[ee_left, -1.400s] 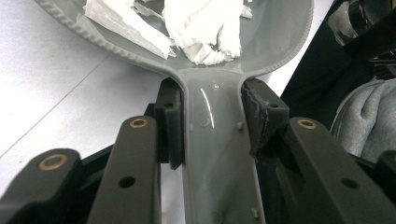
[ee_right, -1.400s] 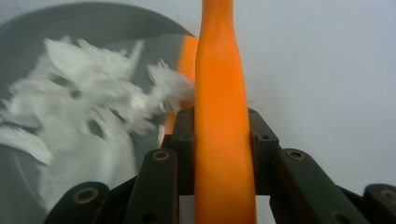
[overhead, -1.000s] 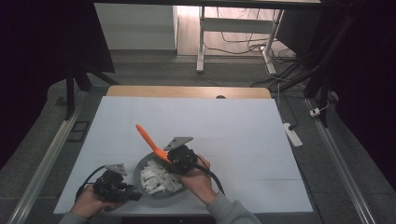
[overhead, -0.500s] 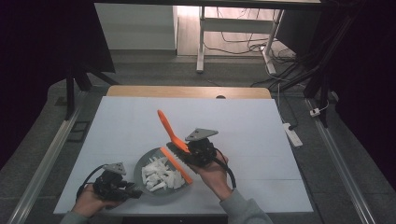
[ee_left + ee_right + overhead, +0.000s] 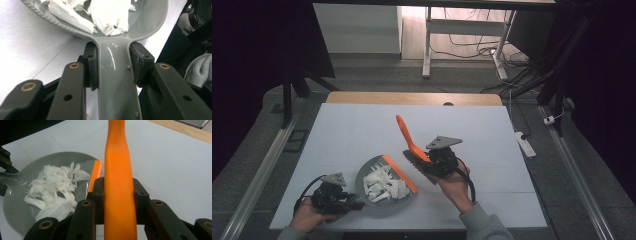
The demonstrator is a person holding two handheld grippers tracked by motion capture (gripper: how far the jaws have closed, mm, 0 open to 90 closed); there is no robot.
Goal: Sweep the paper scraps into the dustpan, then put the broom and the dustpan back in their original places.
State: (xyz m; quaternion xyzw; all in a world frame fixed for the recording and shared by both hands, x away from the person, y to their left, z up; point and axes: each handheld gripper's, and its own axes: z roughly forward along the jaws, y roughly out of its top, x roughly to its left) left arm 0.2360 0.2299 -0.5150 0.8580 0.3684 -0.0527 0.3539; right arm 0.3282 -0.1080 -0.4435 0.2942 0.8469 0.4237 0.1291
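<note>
A grey dustpan (image 5: 384,196) with an orange lip (image 5: 400,173) lies on the white table near the front edge. It holds a pile of white paper scraps (image 5: 384,183). My left gripper (image 5: 343,202) is shut on the dustpan's handle (image 5: 115,87); the scraps (image 5: 107,15) lie just beyond its jaws. My right gripper (image 5: 428,162) is shut on the orange handle of a brush (image 5: 408,136), to the right of the pan and lifted off it. In the right gripper view the orange handle (image 5: 118,187) runs up between the jaws, with the pan (image 5: 17,202) at the left.
The white table top (image 5: 362,130) stretches wide beyond the pan, with a wooden strip (image 5: 412,98) at its far edge. A power strip (image 5: 523,143) lies off the table's right side. Metal rails run along both sides.
My right gripper has carried the brush out of the pan to the right and a little up. The handle now stands steeper. The left gripper and dustpan have stayed put.
</note>
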